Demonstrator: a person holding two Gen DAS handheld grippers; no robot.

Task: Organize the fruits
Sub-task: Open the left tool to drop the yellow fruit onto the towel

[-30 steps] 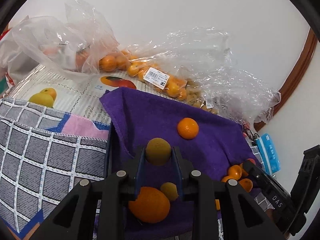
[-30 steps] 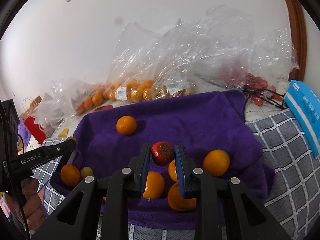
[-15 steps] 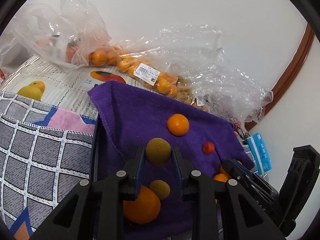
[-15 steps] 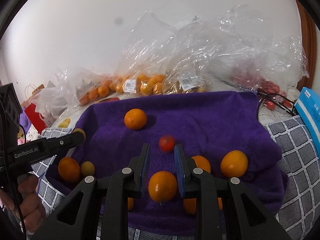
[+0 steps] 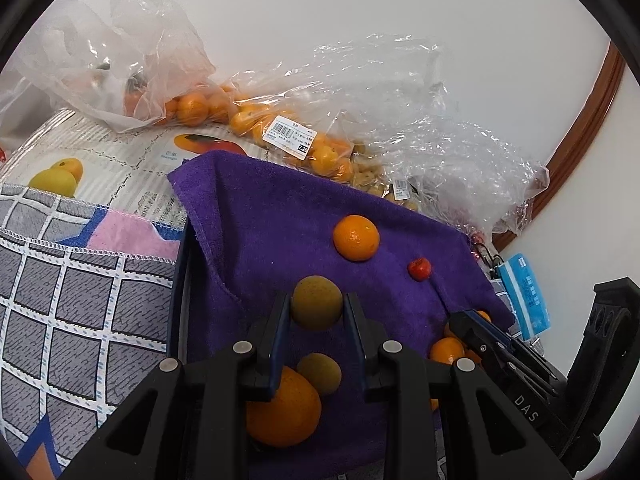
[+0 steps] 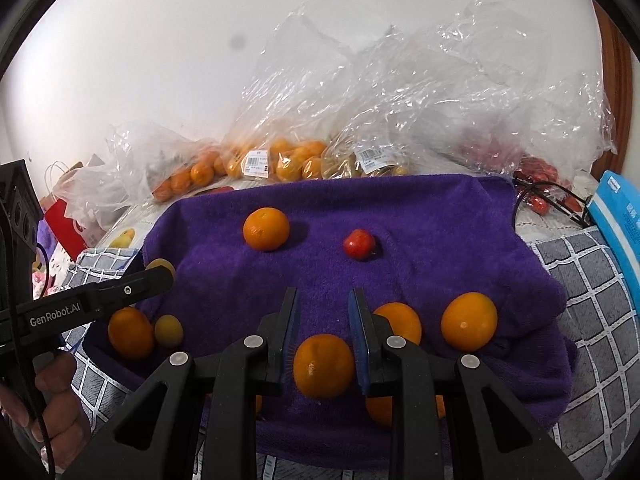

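Observation:
A purple towel holds loose fruit. My left gripper is shut on a brownish-green round fruit, held above the towel's near left part; it also shows in the right wrist view. Below it lie a large orange and another brownish-green fruit. My right gripper is open and empty above several oranges at the towel's front. A small red fruit lies mid-towel, right of a lone orange.
Clear plastic bags of oranges and red fruit line the wall behind the towel. A blue packet lies at the right. A grey checked cloth covers the surface at both sides.
My right gripper opened and let go of the small red fruit, which now lies mid-towel, and it drew back. My left gripper kept hold of its fruit and shifted slightly.

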